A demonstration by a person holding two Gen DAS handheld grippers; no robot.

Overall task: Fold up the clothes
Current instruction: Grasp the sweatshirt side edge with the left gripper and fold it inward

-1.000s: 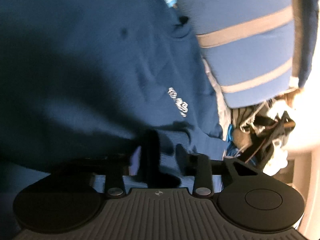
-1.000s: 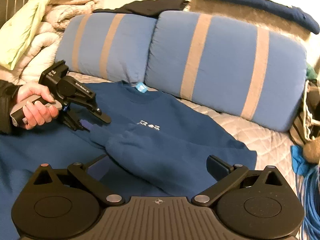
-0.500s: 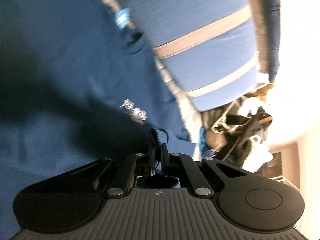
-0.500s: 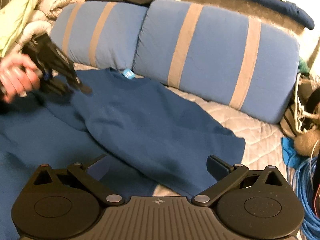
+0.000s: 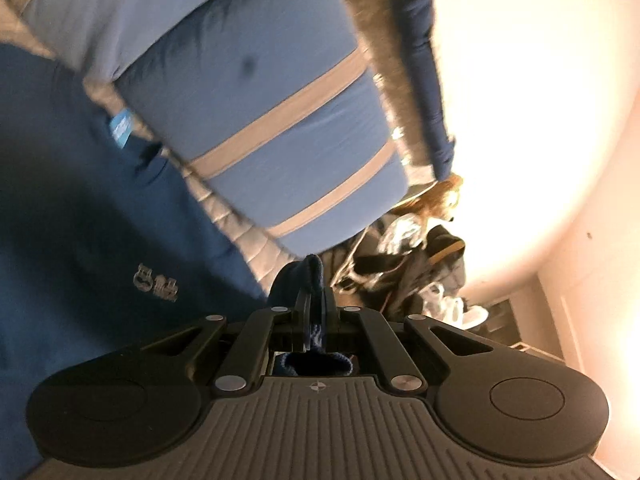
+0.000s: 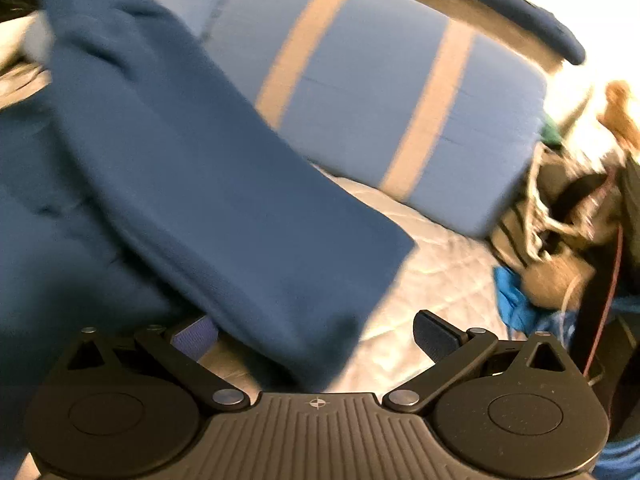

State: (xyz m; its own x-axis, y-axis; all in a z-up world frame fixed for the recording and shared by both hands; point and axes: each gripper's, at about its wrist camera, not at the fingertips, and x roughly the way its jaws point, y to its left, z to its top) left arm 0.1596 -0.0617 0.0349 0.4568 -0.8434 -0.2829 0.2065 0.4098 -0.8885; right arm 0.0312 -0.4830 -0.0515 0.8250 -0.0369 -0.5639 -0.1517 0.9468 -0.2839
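Note:
A dark blue sweatshirt (image 5: 92, 216) with a small white chest logo (image 5: 155, 282) and a light blue neck tag (image 5: 121, 127) lies on the quilted bed. My left gripper (image 5: 314, 300) is shut on the ribbed sleeve cuff (image 5: 314, 270) and holds it lifted. In the right wrist view the raised sleeve (image 6: 224, 200) hangs across the picture, blurred, down to my right gripper (image 6: 316, 332). That gripper is open and the sleeve's end drapes between its fingers (image 6: 436, 334).
Two blue pillows with tan stripes (image 6: 380, 92) lean at the back of the bed. The grey quilted cover (image 6: 432, 276) shows to the right. Clutter of bags, cords and a bright blue cloth (image 6: 516, 292) sits beyond the bed's right edge.
My left gripper closed on the sleeve cuff and lifted it up and away. The sleeve now stretches across the right wrist view. The right gripper moved closer to the sweatshirt, still open.

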